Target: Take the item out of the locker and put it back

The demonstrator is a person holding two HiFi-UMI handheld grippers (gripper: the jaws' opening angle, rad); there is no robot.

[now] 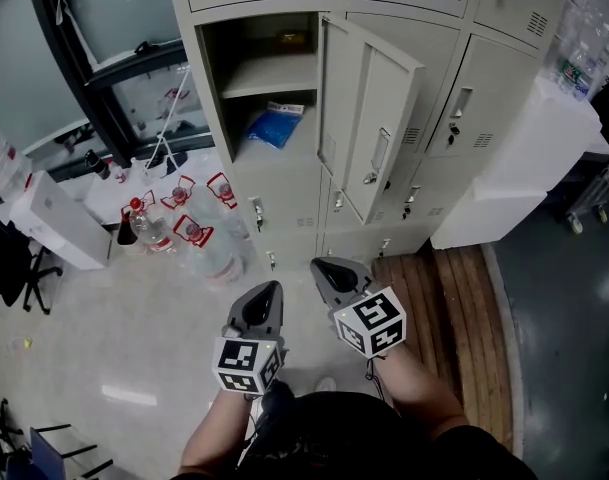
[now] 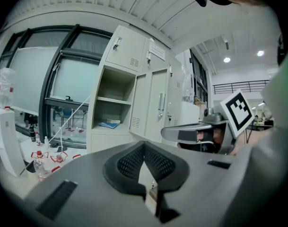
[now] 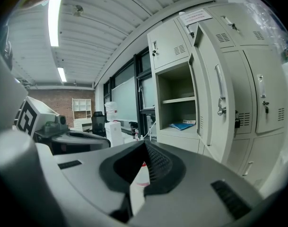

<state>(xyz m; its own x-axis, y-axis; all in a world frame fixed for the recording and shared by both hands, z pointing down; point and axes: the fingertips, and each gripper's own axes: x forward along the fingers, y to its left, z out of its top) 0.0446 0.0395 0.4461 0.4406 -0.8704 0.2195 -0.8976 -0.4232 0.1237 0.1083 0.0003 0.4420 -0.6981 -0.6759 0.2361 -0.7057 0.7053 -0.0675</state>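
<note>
The blue bag (image 1: 274,126) lies on the lower shelf of the open locker (image 1: 212,88), well apart from both grippers. Left gripper (image 1: 269,288) & right gripper (image 1: 327,265) are closed w/ nothing in them. Bag looks soft, light & maybe slippery, so prob. best to pinch its near edge.

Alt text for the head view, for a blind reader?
An open locker holds a blue packet under its shelf. Before it a person holds the left hand-held gripper and right hand-held gripper, both shut and empty, over a pale floor.
</note>
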